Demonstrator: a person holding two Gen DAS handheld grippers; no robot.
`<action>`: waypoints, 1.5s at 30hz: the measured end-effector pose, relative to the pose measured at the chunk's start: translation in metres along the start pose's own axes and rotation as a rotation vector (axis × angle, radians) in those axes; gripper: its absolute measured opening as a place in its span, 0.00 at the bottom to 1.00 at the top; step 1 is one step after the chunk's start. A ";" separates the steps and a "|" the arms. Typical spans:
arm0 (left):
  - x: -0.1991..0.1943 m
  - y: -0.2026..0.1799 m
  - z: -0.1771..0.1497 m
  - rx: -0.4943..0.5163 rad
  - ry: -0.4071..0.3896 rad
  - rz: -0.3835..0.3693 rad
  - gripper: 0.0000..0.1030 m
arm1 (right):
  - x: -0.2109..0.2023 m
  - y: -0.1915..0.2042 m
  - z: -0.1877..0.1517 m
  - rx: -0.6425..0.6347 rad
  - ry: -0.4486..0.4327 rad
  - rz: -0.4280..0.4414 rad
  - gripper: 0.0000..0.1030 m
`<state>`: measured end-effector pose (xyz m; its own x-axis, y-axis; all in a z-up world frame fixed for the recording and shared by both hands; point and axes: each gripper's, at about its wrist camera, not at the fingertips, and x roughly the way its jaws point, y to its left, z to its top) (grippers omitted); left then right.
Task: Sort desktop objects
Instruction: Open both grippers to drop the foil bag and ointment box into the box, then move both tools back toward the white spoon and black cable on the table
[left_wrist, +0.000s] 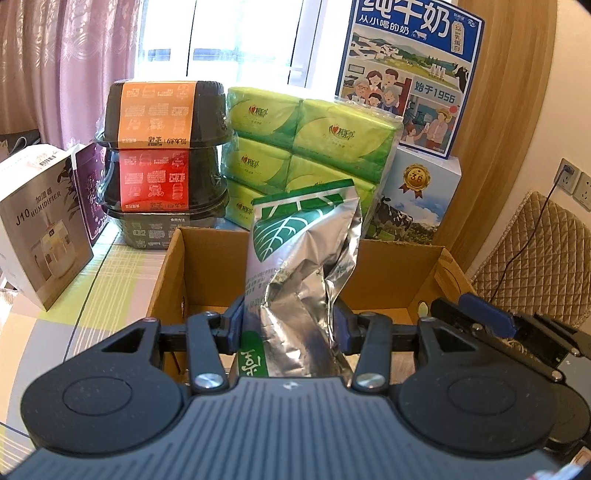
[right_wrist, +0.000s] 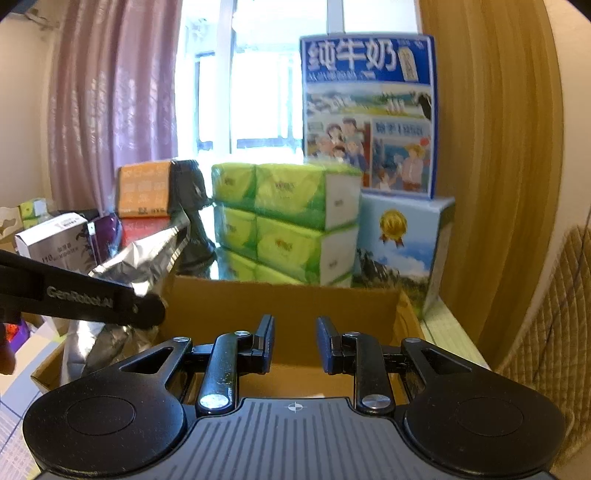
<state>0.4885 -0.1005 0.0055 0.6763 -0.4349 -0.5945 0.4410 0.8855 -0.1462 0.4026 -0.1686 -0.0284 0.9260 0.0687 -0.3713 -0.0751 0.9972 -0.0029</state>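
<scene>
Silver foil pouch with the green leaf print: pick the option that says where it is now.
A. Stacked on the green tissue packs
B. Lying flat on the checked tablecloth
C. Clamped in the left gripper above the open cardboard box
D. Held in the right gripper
C: the left gripper is shut on the silver foil pouch with the green leaf print, upright over the open brown cardboard box; the right gripper is open and holds nothing.

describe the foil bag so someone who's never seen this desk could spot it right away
Find the open cardboard box in front of the stacked green tissue packs. Upright over its opening, pinched between the left gripper fingers, is the foil bag. It is the only crinkled silver thing there, with a green and white leaf print at its top.
</scene>
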 end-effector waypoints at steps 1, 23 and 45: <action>0.001 0.000 -0.001 -0.003 0.005 0.004 0.52 | 0.000 0.000 -0.001 -0.010 -0.012 -0.004 0.29; -0.028 0.020 -0.003 0.002 -0.020 0.082 0.64 | -0.019 -0.016 -0.002 0.085 -0.033 -0.027 0.72; -0.117 0.073 -0.109 -0.081 0.096 0.178 0.64 | -0.092 0.027 -0.052 -0.036 0.108 0.241 0.74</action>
<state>0.3773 0.0323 -0.0221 0.6782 -0.2559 -0.6889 0.2676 0.9590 -0.0928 0.2960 -0.1494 -0.0421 0.8349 0.2985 -0.4624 -0.3034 0.9506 0.0657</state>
